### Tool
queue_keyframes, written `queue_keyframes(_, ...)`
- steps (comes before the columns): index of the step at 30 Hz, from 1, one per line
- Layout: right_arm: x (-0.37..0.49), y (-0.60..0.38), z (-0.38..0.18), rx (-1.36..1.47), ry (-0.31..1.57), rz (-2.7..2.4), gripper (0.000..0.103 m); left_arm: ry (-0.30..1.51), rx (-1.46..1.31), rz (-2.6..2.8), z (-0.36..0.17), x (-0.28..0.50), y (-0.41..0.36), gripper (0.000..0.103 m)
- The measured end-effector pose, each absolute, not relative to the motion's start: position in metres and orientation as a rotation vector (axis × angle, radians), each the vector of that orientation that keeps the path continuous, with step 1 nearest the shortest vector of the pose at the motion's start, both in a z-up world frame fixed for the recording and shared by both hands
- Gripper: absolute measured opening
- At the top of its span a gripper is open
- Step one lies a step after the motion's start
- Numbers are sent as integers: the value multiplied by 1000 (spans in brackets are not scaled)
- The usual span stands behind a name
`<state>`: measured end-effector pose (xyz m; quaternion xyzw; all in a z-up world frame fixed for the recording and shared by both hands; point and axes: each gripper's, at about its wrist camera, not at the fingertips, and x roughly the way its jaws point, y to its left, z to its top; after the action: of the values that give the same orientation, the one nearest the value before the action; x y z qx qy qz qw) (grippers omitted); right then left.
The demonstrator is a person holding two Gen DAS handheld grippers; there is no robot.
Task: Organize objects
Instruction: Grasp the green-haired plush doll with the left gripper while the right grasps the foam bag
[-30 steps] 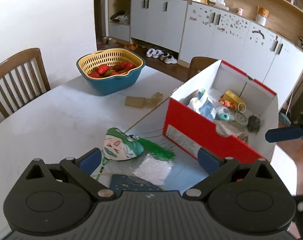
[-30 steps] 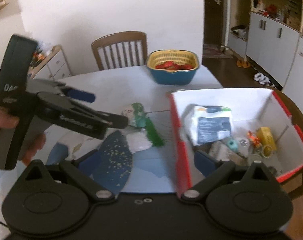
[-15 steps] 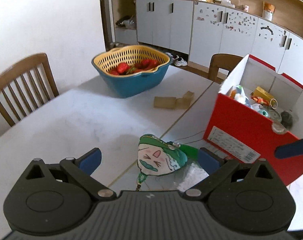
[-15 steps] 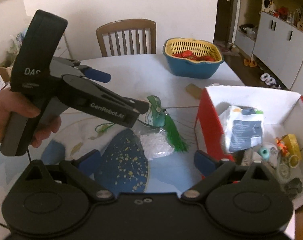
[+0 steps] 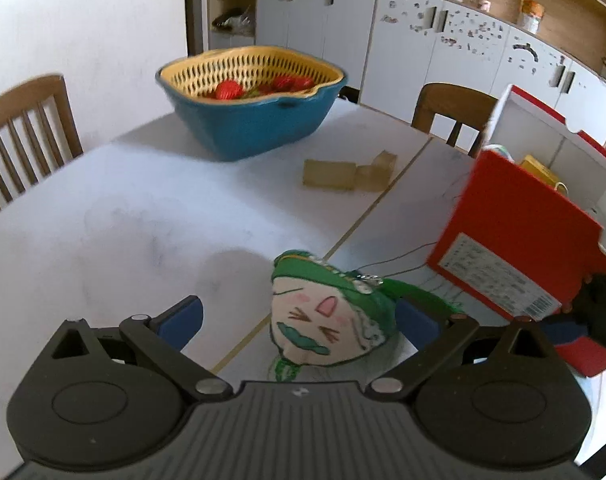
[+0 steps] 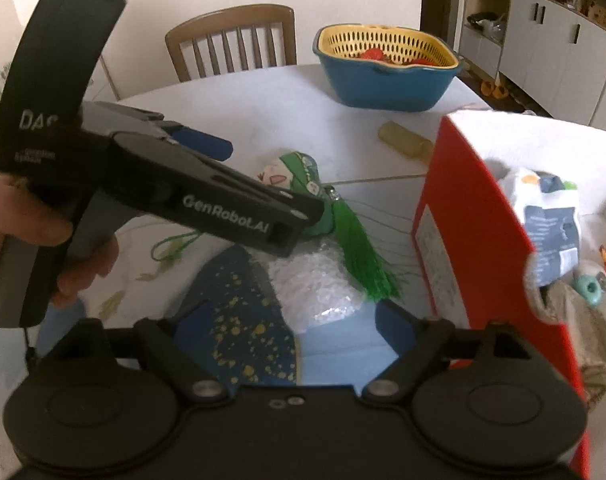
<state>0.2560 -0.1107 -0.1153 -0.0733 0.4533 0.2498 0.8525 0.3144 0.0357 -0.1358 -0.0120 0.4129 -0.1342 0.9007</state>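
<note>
A green fabric pouch with a cartoon face (image 5: 327, 316) and a green tassel (image 6: 359, 248) lies on the white table (image 5: 115, 216). My left gripper (image 5: 299, 322) is open, and the pouch lies between its blue fingers, close to the right one. In the right wrist view the pouch (image 6: 295, 176) shows partly behind the left gripper's body. My right gripper (image 6: 295, 326) is open and empty above a dark blue speckled item (image 6: 239, 320) and a clear bag of white beads (image 6: 315, 284). The red and white box (image 6: 463, 216) of small items stands to the right.
A blue bowl with a yellow strainer of strawberries (image 5: 251, 100) stands at the table's far side. Tan blocks (image 5: 347, 172) lie between the bowl and the box (image 5: 515, 240). Wooden chairs (image 5: 27, 136) stand at the table's edges. A green cord (image 6: 171, 244) lies left of the pouch.
My left gripper has moved forward and down to the pouch, which now lies between its fingers. My right gripper has shifted left, so the box now fills the right side of its view.
</note>
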Motion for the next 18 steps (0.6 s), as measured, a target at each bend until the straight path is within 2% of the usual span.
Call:
queue_keyframes(12,262,-106,-130,-135,976,461,66,828,-19,-345,-147,319,33,102)
queue_keyframes(16,264,-105,-131,-116,979,437,61,821,-31,-362,-147,319,33,92)
queue_keyframes(18,264,-104,-132,-109,978,425,60,814,-29,-381,-147,319,33,83)
